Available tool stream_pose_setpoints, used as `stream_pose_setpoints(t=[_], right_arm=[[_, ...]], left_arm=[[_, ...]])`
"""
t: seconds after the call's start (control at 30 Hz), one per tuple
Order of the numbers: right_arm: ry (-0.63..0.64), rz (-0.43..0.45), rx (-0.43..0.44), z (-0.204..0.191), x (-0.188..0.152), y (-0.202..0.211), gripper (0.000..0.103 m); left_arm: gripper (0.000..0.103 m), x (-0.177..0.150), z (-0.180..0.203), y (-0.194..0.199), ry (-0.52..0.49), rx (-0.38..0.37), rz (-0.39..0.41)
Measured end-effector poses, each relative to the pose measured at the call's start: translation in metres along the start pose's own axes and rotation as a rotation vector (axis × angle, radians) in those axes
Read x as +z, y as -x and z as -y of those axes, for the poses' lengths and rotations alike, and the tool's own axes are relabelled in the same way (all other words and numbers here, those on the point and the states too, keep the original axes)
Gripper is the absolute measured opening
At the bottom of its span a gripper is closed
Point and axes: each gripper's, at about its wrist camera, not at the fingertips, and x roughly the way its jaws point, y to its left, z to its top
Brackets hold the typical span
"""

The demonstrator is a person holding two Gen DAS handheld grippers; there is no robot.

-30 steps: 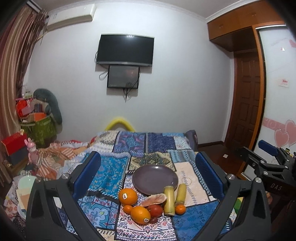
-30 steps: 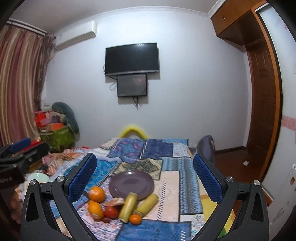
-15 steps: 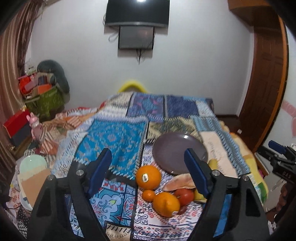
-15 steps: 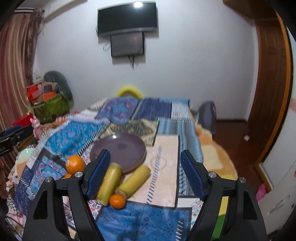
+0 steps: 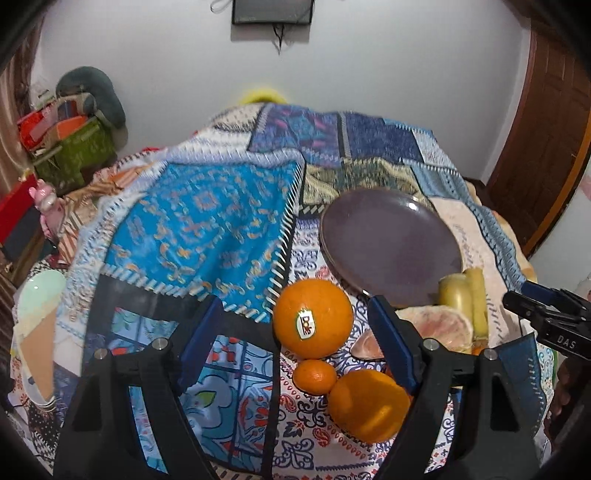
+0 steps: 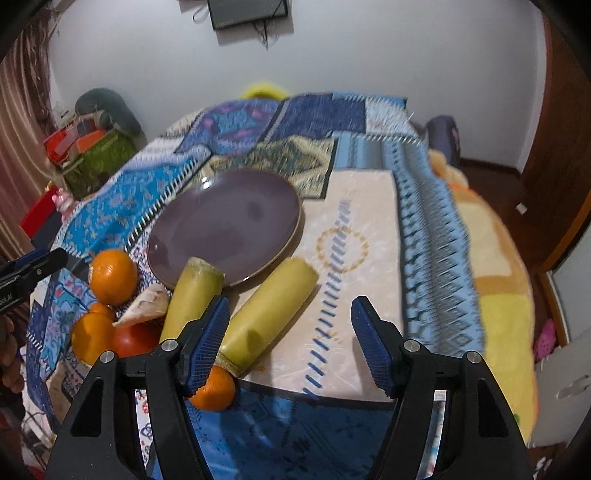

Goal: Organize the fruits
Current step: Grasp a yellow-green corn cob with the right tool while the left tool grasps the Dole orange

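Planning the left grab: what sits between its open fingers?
In the left wrist view, the stickered large orange sits between the left gripper fingers.

You've got a patchwork blanket (image 5: 199, 221) covering the bed, blue panels mostly, a cream one (image 6: 354, 236) on the right. Green basket (image 5: 72, 155) stuffed with clutter sits by the left wall, grey cushion (image 5: 99, 92) just behind it. Wall-mounted screen (image 5: 271, 11) up top, cable dangling. Brown wooden door (image 5: 546, 122) on the right. Pink toy figure (image 5: 48, 210) left of the bed.
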Motion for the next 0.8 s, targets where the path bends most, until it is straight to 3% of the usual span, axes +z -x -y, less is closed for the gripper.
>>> stream_pose_setpoints(t=[0.3,0.7,0.8], right_arm=[[-0.011,-0.07,0.047,-0.005,0.005,-0.034,0.065],[-0.048,-0.142,0.084,-0.002,0.002,-0.058,0.065],[-0.018,-0.145,0.084,-0.003,0.003,-0.059,0.055]], left_arm=[[0.081,-0.004,0.006,-0.033,-0.016,-0.03,-0.057],[0.081,-0.007,0.005,-0.066,0.039,-0.062,-0.125],[0.081,-0.007,0.003,-0.068,0.057,-0.065,-0.123]])
